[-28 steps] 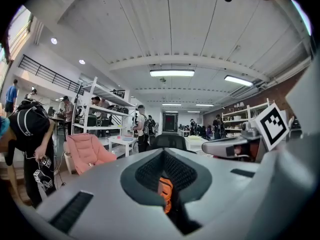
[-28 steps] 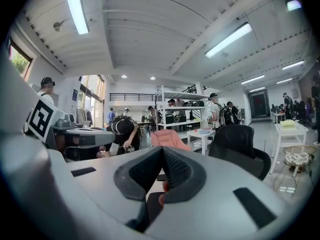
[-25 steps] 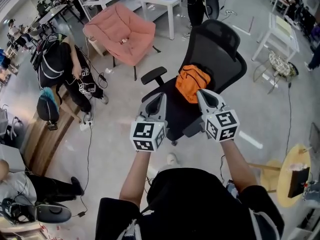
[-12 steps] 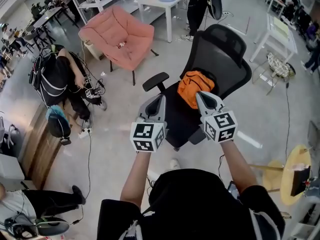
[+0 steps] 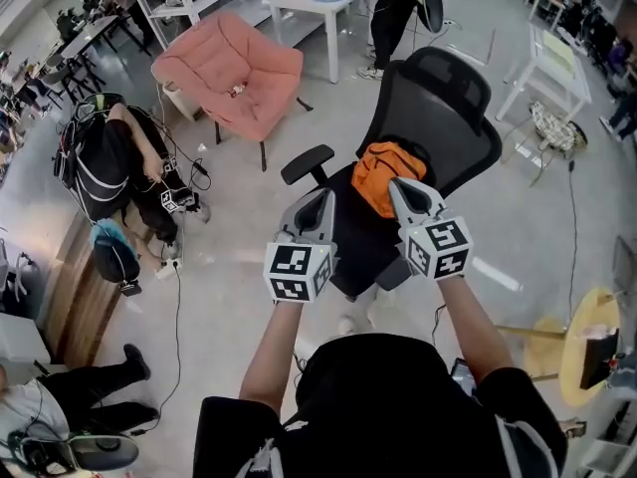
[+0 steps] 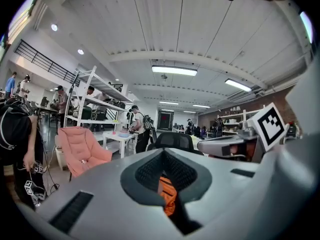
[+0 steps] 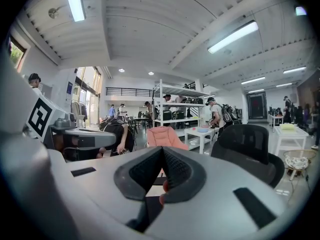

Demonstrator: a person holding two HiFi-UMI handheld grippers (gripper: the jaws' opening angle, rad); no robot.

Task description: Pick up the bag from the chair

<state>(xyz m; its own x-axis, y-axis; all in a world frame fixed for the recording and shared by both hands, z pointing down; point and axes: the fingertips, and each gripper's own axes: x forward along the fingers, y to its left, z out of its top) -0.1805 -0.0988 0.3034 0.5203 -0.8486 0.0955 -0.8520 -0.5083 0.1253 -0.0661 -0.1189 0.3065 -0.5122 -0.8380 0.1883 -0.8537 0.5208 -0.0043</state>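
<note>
Found bag (image 5: 386, 172) propped against chair (image 5: 438, 108) backrest. Held short of chair: left gripper (image 5: 322, 197), right gripper (image 5: 397, 185), jaws together, empty, pre-grasp.

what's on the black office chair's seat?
An orange bag, at the back by the backrest. The right gripper covers its lower edge; the seat beneath it is hidden.

A pink armchair (image 5: 234, 73) stands near a small white table (image 5: 320, 0); farther left, a person in black (image 5: 98, 155) bends forward.
</note>
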